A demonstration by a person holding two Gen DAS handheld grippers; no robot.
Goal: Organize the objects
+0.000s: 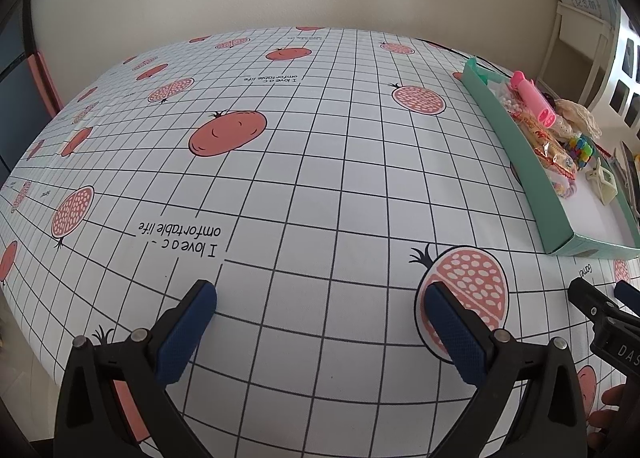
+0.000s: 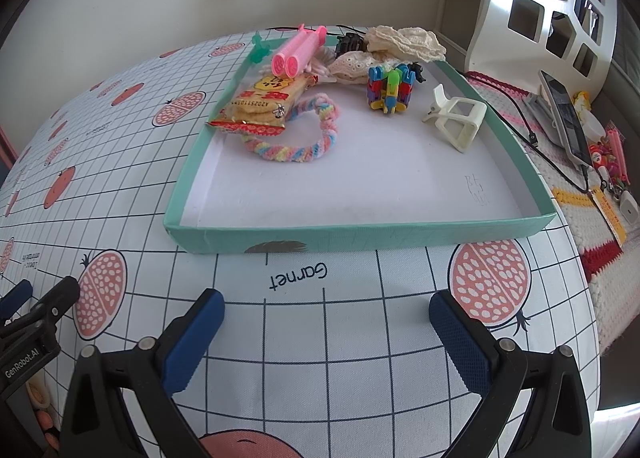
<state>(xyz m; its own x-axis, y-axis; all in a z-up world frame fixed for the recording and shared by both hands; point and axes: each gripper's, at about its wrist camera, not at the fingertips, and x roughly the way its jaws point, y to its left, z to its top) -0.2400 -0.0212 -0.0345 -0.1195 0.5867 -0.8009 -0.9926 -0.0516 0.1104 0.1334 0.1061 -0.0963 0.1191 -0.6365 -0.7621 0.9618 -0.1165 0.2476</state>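
Both jaws released over the tablecloth (image 2: 320,338); teal tray (image 2: 360,232) holds biscuits (image 2: 260,102), rope ring (image 2: 296,146), clip (image 2: 456,118), perhaps lace (image 2: 404,40).

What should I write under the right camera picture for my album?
Open right gripper waits before a teal tray holding a biscuit packet, pastel braided ring and white clip.

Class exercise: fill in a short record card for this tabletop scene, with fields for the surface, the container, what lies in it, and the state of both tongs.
Surface: gridded tablecloth printed with pomegranates
Container: shallow teal tray, white inside
Contents, far end: snack packet, pink rollers, pastel braided loop, colourful block toy, white clip, cream lace
Near end of tray: bare
Left tongs: open, holding nothing
Right tongs: open, holding nothing, facing the tray
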